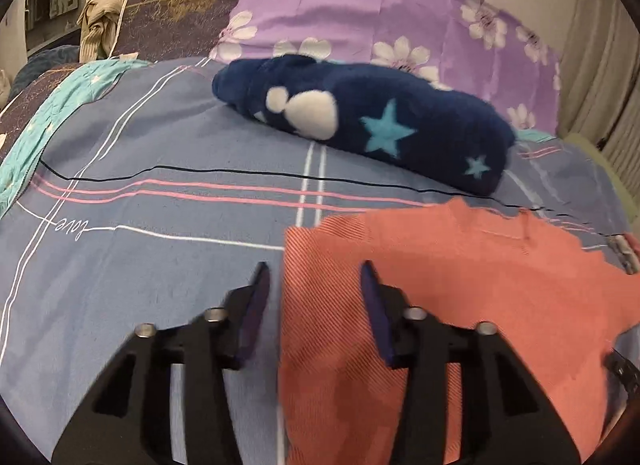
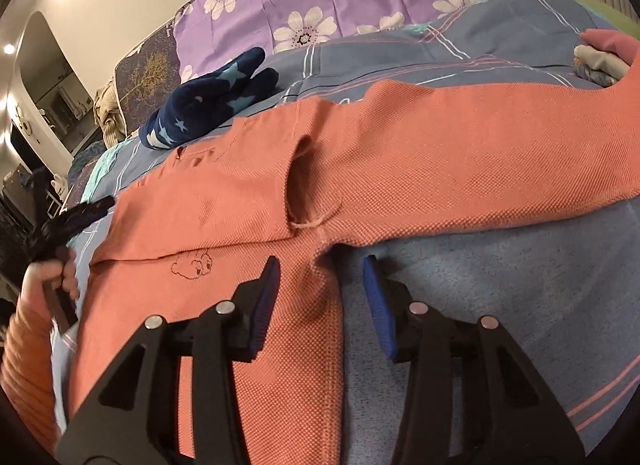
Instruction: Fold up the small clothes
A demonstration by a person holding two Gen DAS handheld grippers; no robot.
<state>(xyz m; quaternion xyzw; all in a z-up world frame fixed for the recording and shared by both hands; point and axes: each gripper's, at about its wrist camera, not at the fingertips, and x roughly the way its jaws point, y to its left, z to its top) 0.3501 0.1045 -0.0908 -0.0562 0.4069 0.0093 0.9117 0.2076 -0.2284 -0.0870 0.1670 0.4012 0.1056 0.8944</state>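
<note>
A small orange knit sweater (image 2: pixel 248 201) lies spread flat on the bed, one sleeve (image 2: pixel 500 153) stretched out to the right and a small face outline stitched on its front. My right gripper (image 2: pixel 318 265) is open and empty, its jaws straddling the sweater's side edge just below the armpit. My left gripper (image 1: pixel 314 271) is open and empty above the sweater's left edge (image 1: pixel 440 285). It also shows in the right wrist view (image 2: pixel 86 211) at the far left, held by a hand.
A navy fleece garment with stars (image 1: pixel 360 121) lies rolled near the purple floral pillow (image 1: pixel 380 13). The blue striped bedsheet (image 1: pixel 140 265) covers the bed. Folded pink and grey clothes (image 2: pixel 600 53) sit at the far right. A curtain (image 1: pixel 600 77) hangs at the right.
</note>
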